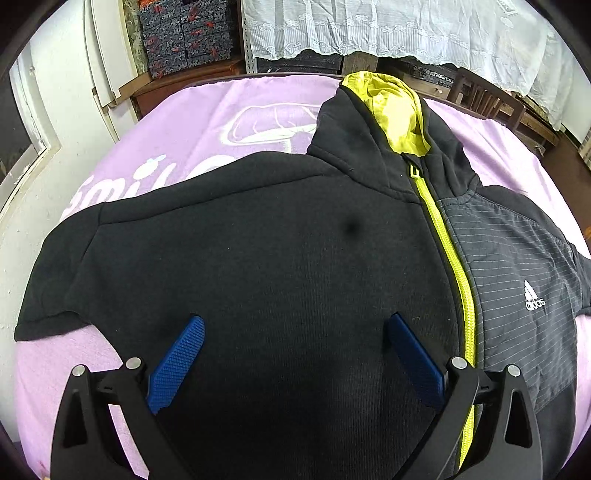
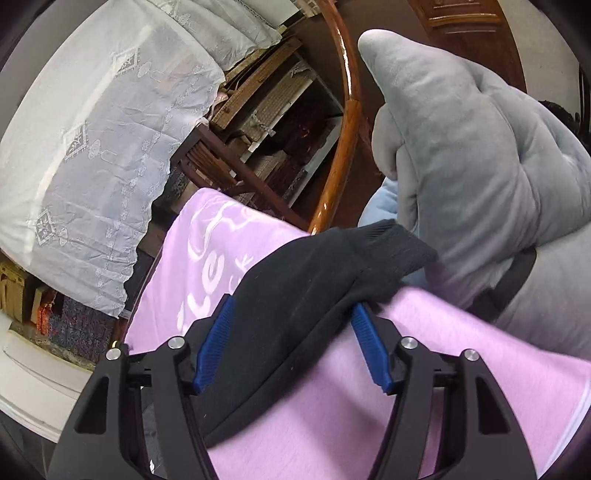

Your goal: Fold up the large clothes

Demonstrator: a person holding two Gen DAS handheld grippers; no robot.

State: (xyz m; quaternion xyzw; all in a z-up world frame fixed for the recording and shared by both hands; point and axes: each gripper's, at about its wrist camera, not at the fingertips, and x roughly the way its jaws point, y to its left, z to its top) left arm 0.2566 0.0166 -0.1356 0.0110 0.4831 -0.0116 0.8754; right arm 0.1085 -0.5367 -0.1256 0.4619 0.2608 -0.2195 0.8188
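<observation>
A black hooded jacket (image 1: pixel 280 251) with a neon-yellow zipper (image 1: pixel 454 266) and yellow hood lining lies face up on a pink blanket (image 1: pixel 192 122). My left gripper (image 1: pixel 295 325) hovers open over the jacket's chest, left of the zipper, its blue pads (image 1: pixel 177 363) wide apart and holding nothing. In the right wrist view the jacket's black sleeve (image 2: pixel 306 288) with its ribbed cuff (image 2: pixel 391 240) runs between the blue fingers of my right gripper (image 2: pixel 291 306). The jaws stand apart around the sleeve.
A grey plush toy (image 2: pixel 465 140) lies beside the sleeve cuff at the blanket's edge. A wooden bed rail (image 2: pixel 343 129) curves behind it. A white lace cloth (image 1: pixel 388 26) covers furniture beyond the bed, with a wooden chair (image 1: pixel 484 96). A white wall (image 1: pixel 55 122) stands on the left.
</observation>
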